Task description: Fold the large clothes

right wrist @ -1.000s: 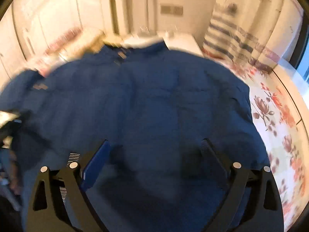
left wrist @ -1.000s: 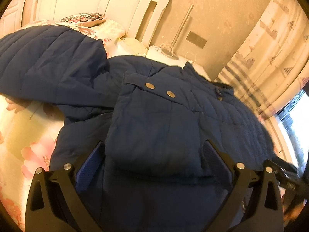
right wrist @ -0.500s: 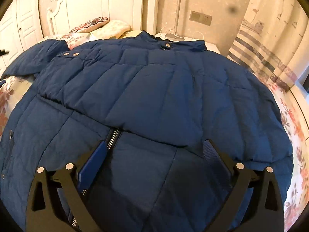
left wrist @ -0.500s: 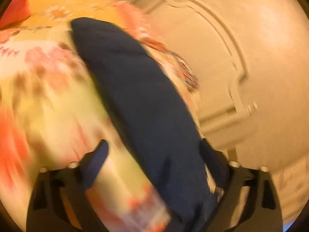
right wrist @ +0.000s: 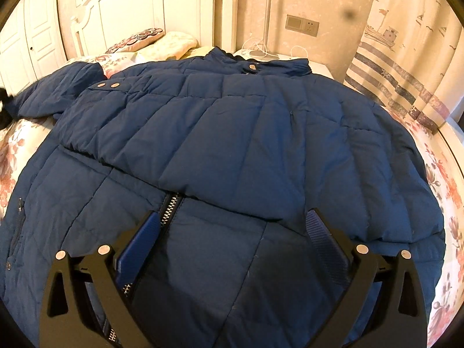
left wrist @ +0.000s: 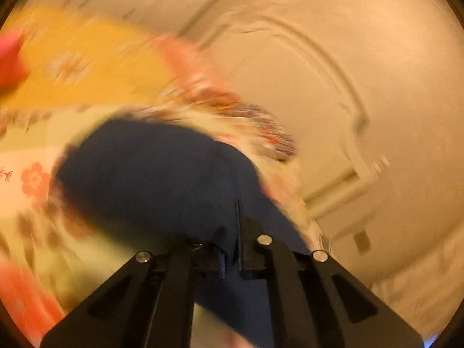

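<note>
A large navy quilted jacket (right wrist: 237, 133) lies spread on the bed, front up, with one sleeve folded across its chest and its zipper (right wrist: 171, 206) showing below. My right gripper (right wrist: 233, 216) hovers open just over the lower front, nothing between its blue pads (right wrist: 139, 243). The other sleeve (right wrist: 58, 92) stretches toward the far left. In the blurred left wrist view my left gripper (left wrist: 236, 232) is shut on a fold of that navy sleeve (left wrist: 150, 174), which bulges ahead of the jaws.
A floral bedsheet (right wrist: 446, 191) shows around the jacket. A white headboard (right wrist: 150, 8) and pillows (right wrist: 171, 43) stand at the back, a nightstand with a lamp pole (right wrist: 268, 14) beside them. A striped curtain (right wrist: 406, 58) hangs at right. White panelled doors (left wrist: 333, 101) fill the left wrist view.
My left gripper swung away from the jacket's chest to the outstretched sleeve and closed on it. My right gripper settled slightly lower over the jacket's front, still open.
</note>
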Demonstrator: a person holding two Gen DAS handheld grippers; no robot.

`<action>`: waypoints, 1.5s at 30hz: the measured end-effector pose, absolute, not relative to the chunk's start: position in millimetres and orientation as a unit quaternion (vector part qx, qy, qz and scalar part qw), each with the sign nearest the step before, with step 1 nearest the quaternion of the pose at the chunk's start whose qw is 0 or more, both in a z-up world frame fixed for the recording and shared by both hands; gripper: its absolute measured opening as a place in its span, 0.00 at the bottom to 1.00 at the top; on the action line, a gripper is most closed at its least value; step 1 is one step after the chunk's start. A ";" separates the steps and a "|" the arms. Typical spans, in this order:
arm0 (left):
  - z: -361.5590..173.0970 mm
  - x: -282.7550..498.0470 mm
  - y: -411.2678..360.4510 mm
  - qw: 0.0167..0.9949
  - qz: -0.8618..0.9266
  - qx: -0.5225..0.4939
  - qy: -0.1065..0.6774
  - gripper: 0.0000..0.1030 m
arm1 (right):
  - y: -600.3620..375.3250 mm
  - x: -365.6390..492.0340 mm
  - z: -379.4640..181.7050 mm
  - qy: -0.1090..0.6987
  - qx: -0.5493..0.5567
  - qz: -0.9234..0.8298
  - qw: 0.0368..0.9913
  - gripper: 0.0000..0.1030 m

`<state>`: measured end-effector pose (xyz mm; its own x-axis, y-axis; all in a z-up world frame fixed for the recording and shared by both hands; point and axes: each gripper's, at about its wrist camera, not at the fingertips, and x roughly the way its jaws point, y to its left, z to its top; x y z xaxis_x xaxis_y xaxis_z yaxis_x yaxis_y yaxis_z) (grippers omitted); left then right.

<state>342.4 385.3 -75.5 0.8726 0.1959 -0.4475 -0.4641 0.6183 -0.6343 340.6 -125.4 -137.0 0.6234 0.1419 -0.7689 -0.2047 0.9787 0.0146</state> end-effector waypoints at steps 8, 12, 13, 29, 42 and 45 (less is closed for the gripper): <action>-42.4 383.8 95.8 0.962 -0.081 -0.052 0.257 0.06 | -126.6 340.9 -137.4 0.423 -0.032 0.099 0.900 0.94; -104.6 397.6 4.3 0.918 -0.167 0.012 0.361 0.12 | -127.0 341.4 -137.8 0.424 -0.027 0.101 0.900 0.94; -122.4 403.2 -8.8 0.904 -0.172 0.013 0.390 0.14 | -127.0 341.3 -137.8 0.424 -0.027 0.101 0.900 0.94; -89.5 317.9 121.8 0.950 -0.039 -0.127 0.283 0.94 | -129.7 342.3 -138.0 0.425 -0.018 0.105 0.899 0.95; -146.3 354.9 140.2 0.904 0.023 -0.117 0.411 0.79 | -125.8 340.5 -137.7 0.422 -0.028 0.096 0.901 0.94; -147.7 353.2 140.4 0.904 0.024 -0.120 0.410 0.79 | -125.5 338.9 -136.3 0.418 -0.030 0.090 0.904 0.93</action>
